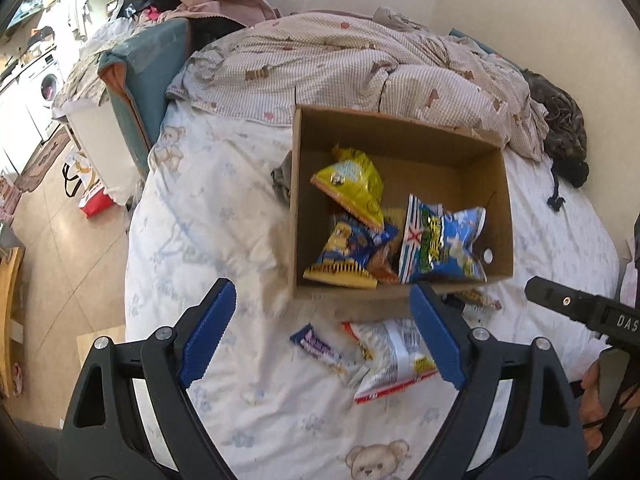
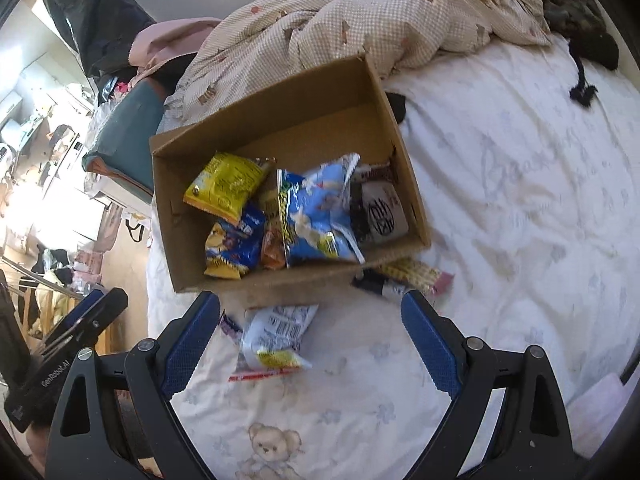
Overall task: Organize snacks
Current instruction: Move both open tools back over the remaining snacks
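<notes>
Snacks are mostly in the cardboard box (image 1: 496, 216) on the bed (image 1: 208, 216) already, so the job looks well along, with a few stragglers left in front of it. From the left wrist camera, the left gripper (image 1: 322, 336) has its fingers spread wide with nothing between them, hanging over a white packet (image 1: 394, 360) and a small blue bar (image 1: 316, 346) lying just short of the box's near wall. I'd go for the white packet first, pinching a flat edge and not the puffy middle so it doesn't squirt out. From the right wrist camera, the right gripper (image 2: 310, 342) is also wide open and empty, with the same white packet (image 2: 276, 340) between and below its fingers, plus a yellow wrapper (image 2: 416, 274) and a dark bar (image 2: 380, 282) tucked against the box's right corner. Those two suit the right hand. Don't send both grippers at one packet.
</notes>
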Demonstrator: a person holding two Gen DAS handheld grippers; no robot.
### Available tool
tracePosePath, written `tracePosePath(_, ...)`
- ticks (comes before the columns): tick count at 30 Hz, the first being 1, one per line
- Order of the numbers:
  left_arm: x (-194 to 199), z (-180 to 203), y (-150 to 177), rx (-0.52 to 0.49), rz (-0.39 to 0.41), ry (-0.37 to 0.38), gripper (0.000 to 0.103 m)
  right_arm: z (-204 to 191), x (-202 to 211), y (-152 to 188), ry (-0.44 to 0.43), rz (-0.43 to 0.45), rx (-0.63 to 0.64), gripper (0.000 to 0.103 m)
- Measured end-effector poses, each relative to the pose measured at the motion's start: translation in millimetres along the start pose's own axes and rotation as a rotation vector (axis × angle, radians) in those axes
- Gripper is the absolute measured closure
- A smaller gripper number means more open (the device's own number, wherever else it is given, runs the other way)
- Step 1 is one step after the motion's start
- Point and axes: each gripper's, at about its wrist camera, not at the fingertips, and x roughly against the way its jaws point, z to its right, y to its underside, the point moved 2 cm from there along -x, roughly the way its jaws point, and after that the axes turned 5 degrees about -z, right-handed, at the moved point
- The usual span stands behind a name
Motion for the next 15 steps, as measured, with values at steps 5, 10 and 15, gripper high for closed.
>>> tracePosePath(5, -4, 3, 12, -0.005, -0.037, 0.001, 0.017, 4, 1, 15, -0.011, -0.021, -0.024, 0.009)
tracePosePath(10, -11, 3, 19, -0.007, -0.069, -0.004, 0.017, 16, -7, 31, -0.007, -0.066, -0.087, 0.009)
tracePosePath(15, -33, 1, 30, 0.025, -0.161, 0.024, 0.017, 34, -21, 36, -0.018, -0.103, -0.157, 0.009)
